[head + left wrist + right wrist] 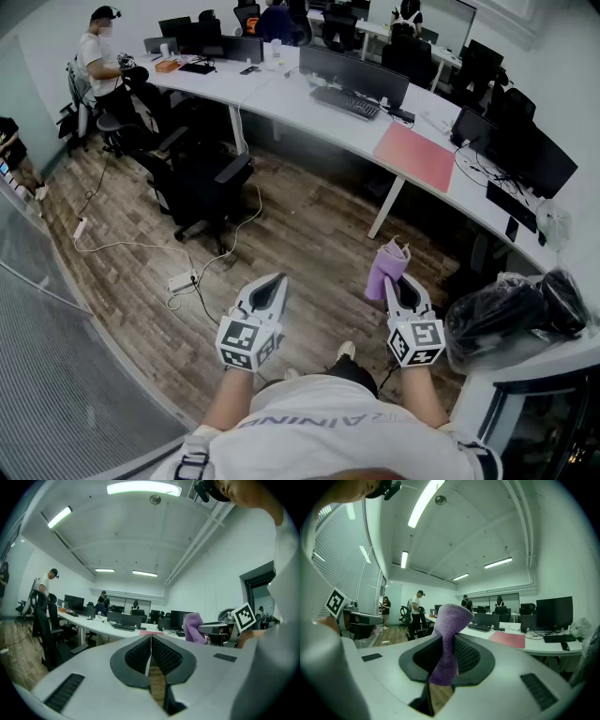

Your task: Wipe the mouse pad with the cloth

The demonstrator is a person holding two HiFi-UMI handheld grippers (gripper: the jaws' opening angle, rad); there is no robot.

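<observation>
A purple cloth (385, 266) sticks up from my right gripper (397, 284), which is shut on it; in the right gripper view the cloth (447, 639) is pinched between the dark pads. My left gripper (272, 290) is shut with nothing in it, its pads (161, 656) pressed together. Both grippers are held in front of my body, above the wooden floor. The pink mouse pad (415, 156) lies flat on the long white desk (309, 108), well ahead of the right gripper. From the right gripper view, the mouse pad (507, 639) shows as a thin pink strip on the desk.
A keyboard (347, 102) and monitors (353, 75) stand on the desk beside the pad. Black office chairs (202, 183) and a cable with a power strip (181, 280) occupy the floor at left. A black bag (511, 314) sits at right. A person (101, 66) stands at far left.
</observation>
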